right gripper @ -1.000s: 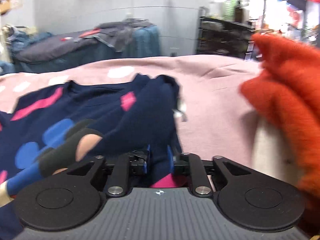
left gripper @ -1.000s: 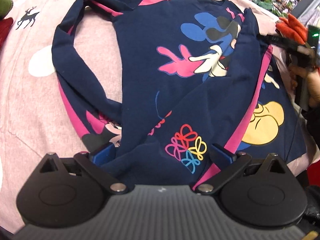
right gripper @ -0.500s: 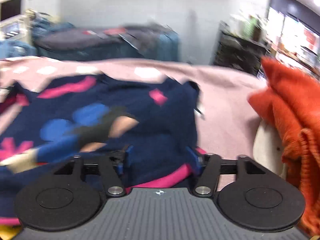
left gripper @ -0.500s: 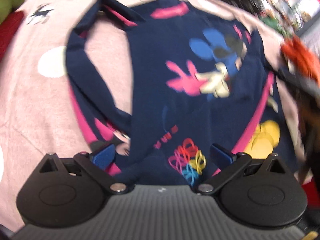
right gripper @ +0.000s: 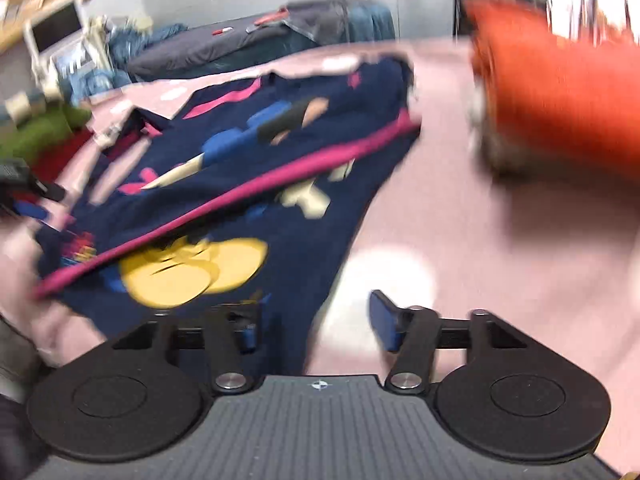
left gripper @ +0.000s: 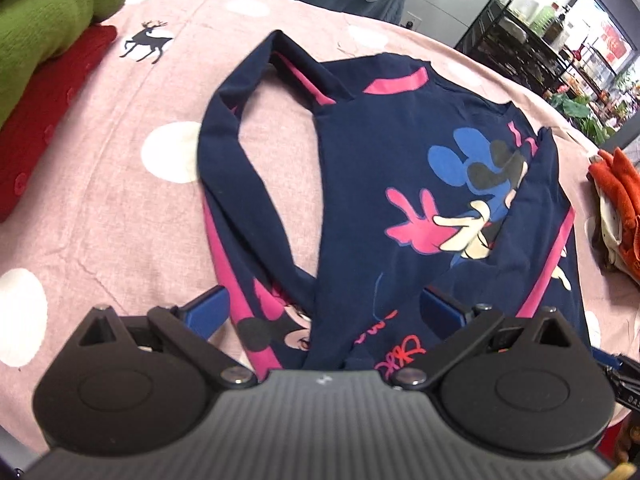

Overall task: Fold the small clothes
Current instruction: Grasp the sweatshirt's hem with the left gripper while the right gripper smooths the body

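Note:
A navy sweatshirt (left gripper: pixel 400 184) with cartoon prints lies flat on the pink sheet (left gripper: pixel 100 200). Its left sleeve (left gripper: pixel 240 184) loops down and crosses the lower body. The right sleeve, edged with a pink stripe (left gripper: pixel 548 256), is folded in over the chest. My left gripper (left gripper: pixel 324 312) hovers open over the lower hem, with cloth lying under its wide jaws but not pinched. In the blurred right wrist view the sweatshirt (right gripper: pixel 248 184) fills the left. My right gripper (right gripper: pixel 316 320) is at its near right corner with jaws closing, and the pads do not press on the cloth edge under them.
Folded green (left gripper: pixel 48 12) and red (left gripper: pixel 44 100) garments are stacked at the far left of the bed. An orange garment (left gripper: pixel 616 188) lies on the right, large and blurred in the right wrist view (right gripper: pixel 560 92). Shelves and another bed stand beyond.
My right gripper let go of the sleeve it was shut on and drew back toward the near right corner. The sleeve now lies folded over the chest. My left gripper pulled back slightly.

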